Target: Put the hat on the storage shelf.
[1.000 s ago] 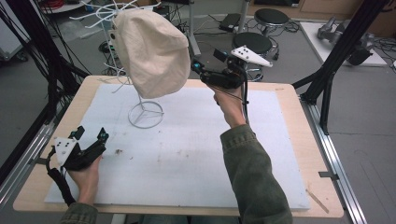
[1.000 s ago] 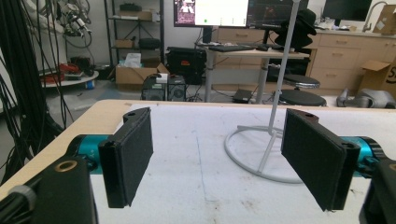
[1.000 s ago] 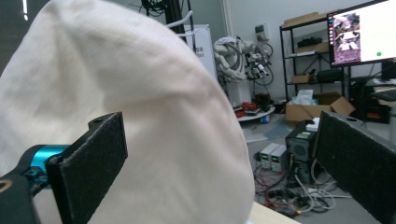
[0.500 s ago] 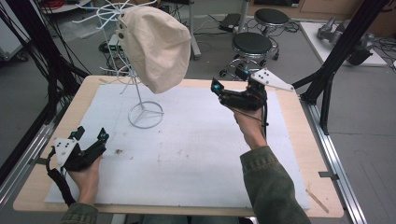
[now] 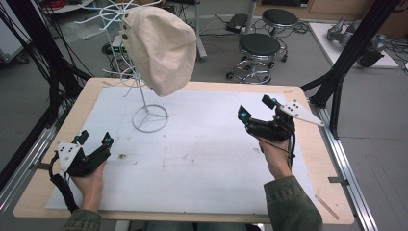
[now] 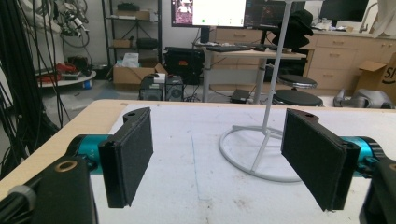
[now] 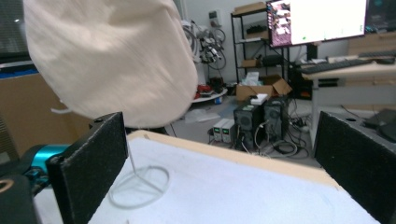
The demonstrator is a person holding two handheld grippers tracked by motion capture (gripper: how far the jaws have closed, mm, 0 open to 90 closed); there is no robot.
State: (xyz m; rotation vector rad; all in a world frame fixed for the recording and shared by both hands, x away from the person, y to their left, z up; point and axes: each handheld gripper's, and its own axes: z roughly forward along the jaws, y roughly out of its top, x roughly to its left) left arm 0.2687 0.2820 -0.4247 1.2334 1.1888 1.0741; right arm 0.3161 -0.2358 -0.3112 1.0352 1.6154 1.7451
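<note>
A cream cloth hat (image 5: 161, 48) hangs on a white wire stand (image 5: 149, 117) at the table's back left. In the right gripper view the hat (image 7: 112, 60) looms at upper left over the stand's ring base (image 7: 140, 186). My right gripper (image 5: 256, 109) is open and empty above the white mat at mid right, well clear of the hat. My left gripper (image 5: 94, 139) rests open near the front left corner. The left gripper view has the stand's base (image 6: 261, 151) a short way ahead between the open jaws.
The white mat (image 5: 207, 154) covers most of the wooden table (image 5: 308, 144). Black frame posts (image 5: 346, 62) rise at the right and left edges. Two stools (image 5: 260, 48) stand on the floor behind the table.
My right gripper has pulled back from the hat, moving right and toward the person. The hat stays hanging on the stand. The left gripper has not moved.
</note>
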